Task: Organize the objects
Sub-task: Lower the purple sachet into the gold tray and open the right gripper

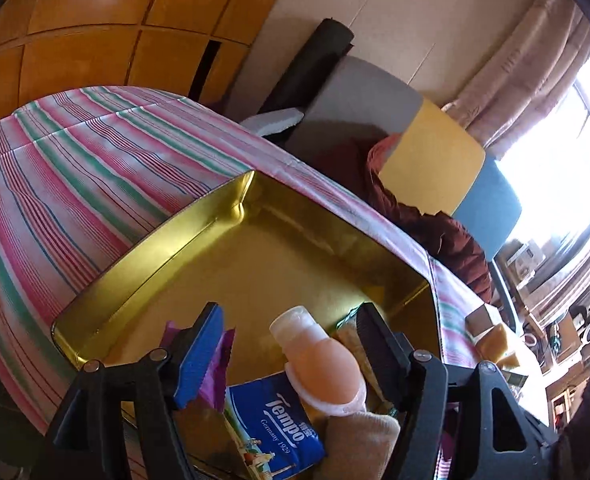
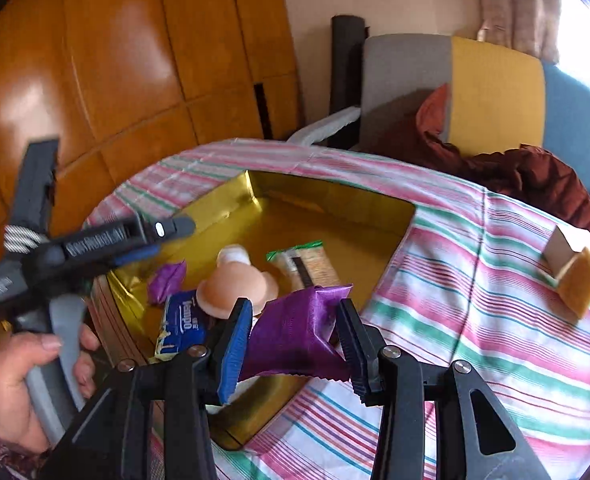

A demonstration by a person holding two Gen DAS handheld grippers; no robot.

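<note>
One gold tin (image 2: 231,208) sits on the striped cloth (image 2: 475,264). Inside the tin lie one blue tissue pack (image 2: 183,320), one peach squeeze bottle (image 2: 231,284) with a white cap, one snack bar with green ends (image 2: 311,264), and one small purple packet (image 2: 169,280) by the tin's left wall.

A second, bigger purple packet (image 2: 299,332) is pinched between the two fingers of the right gripper (image 2: 295,340), closed tight on it, just above the tin's near right edge. The packet's bottom end is cut off behind the fingers.

The left gripper (image 1: 287,340) is spread wide over the near end of the tin and has nothing in it; the bottle sits between its fingers without touching them. In the right wrist view, one hand (image 2: 23,380) holds this gripper's handle beside the tin.

To the right of the tin on the cloth stands one open cardboard box (image 2: 563,246) with a brown block (image 2: 579,284) beside it. Another thing at the far right edge is cut off and too blurry to make out.
</note>
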